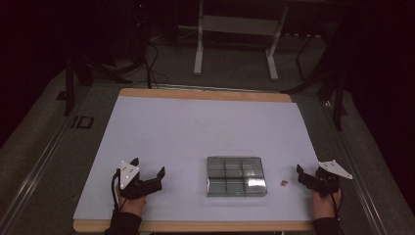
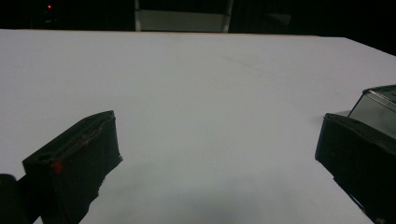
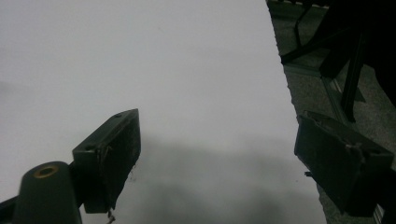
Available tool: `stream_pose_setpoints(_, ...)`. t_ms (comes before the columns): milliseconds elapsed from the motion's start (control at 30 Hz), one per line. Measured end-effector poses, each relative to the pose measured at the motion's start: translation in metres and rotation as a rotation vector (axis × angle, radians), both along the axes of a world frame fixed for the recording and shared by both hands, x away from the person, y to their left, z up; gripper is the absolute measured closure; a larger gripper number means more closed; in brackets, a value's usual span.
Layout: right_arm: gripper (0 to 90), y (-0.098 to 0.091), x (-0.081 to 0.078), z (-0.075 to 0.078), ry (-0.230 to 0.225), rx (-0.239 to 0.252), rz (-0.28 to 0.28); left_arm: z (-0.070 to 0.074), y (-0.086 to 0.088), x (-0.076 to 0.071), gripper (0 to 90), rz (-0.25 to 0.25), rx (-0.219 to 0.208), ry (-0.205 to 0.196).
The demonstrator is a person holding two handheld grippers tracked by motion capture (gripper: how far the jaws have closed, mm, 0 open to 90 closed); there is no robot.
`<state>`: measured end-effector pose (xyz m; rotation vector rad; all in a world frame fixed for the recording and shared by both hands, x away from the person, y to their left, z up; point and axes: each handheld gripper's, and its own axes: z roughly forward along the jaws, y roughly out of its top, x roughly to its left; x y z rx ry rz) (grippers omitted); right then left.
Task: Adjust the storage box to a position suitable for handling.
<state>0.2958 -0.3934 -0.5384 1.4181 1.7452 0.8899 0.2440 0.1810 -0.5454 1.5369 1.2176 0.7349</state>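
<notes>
A clear plastic compartment box with a shut lid (image 1: 236,176) is seen lying flat on the white-topped bench (image 1: 195,132), toward the near edge and between the two grippers. It is divided by a grid of partitions into several cells; whether anything lies inside them cannot be told through the reflecting lid. A small brown piece (image 1: 283,183) rests on the bench just beside the box's right side, apart from it and near the right gripper (image 1: 306,177).

The left gripper (image 1: 148,171) is held low over the bench, well to the left of the box, its fingers (image 2: 77,161) spread wide with nothing between them; a corner of the box is caught at the right edge of the left gripper view (image 2: 379,106). The right gripper's fingers (image 3: 112,151) are likewise spread wide and empty, pointed along the bench's right margin.

Both grippers are judged to be parked on either side so that the box can be approached from both flanks, the loose brown piece probably being meant for one of its cells.
</notes>
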Motion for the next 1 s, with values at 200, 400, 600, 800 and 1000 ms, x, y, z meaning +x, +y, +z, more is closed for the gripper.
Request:
stream_pose_setpoints(200,15.3,0.0,0.004,-0.001,0.033,-0.006,-0.008,0.0,-0.001,0.001,0.2,0.016,0.003,0.009)
stream_pose_setpoints(400,14.0,-0.002,0.005,0.0,0.051,0.018,0.01,0.0,0.0,0.004,0.2,-0.021,0.004,0.032)
stream_pose_setpoints(600,16.6,-0.003,0.004,0.001,0.047,0.03,0.011,0.001,0.002,0.006,0.2,-0.077,-0.015,0.046)
stream_pose_setpoints(800,16.5,-0.003,0.005,0.003,0.067,0.046,0.041,0.002,0.0,0.008,0.2,-0.13,-0.002,0.084)
stream_pose_setpoints(1000,16.9,-0.007,0.003,0.012,0.072,0.107,0.121,0.004,-0.002,0.009,0.2,-0.187,-0.029,0.103)
